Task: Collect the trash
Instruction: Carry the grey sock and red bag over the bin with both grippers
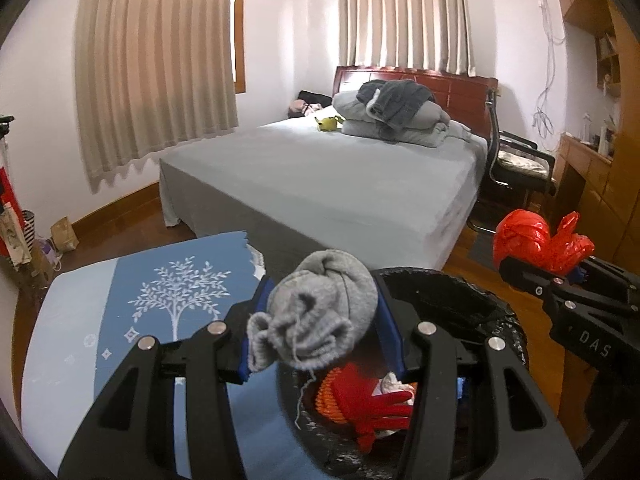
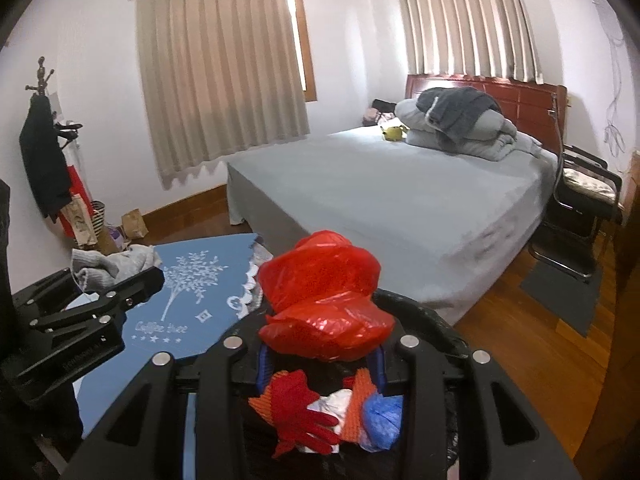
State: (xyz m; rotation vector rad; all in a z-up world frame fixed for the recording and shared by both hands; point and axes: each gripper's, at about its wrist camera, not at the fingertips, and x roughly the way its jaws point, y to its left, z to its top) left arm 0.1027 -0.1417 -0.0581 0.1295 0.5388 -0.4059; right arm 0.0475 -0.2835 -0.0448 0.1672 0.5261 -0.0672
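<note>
Directly below us sits the black-lined trash bin [image 2: 444, 332], its rim at six o'clock in both wrist views, holding a red glove [image 2: 300, 412], orange knit fabric [image 2: 356, 404], white crumpled paper [image 2: 334, 408] and a blue plastic wad [image 2: 382, 420]. At nine o'clock from the bin lies a blue tablecloth [image 1: 132, 320] printed with a white tree, covering a low table. Past it runs wooden floor [image 2: 512, 344], then a bed [image 1: 320, 176] with a grey sheet at twelve o'clock, folded grey bedding [image 1: 396, 112] piled against its dark red headboard. Beige curtains [image 1: 156, 60] hang over two windows on the far wall, and a black chair [image 2: 580, 196] stands at three o'clock beside the bed.

Our left gripper [image 1: 316, 320] has its blue-padded fingers [image 1: 390, 332] partly closed, pinching a balled grey sock [image 1: 320, 304] with loose threads dangling; it hangs above the bin's near left rim. Our right gripper [image 2: 320, 344] clamps a crumpled red plastic bag [image 2: 324, 292], glossy and bunched, held over the bin's opening. In the left wrist view that bag shows at three o'clock, well apart from the sock.
</note>
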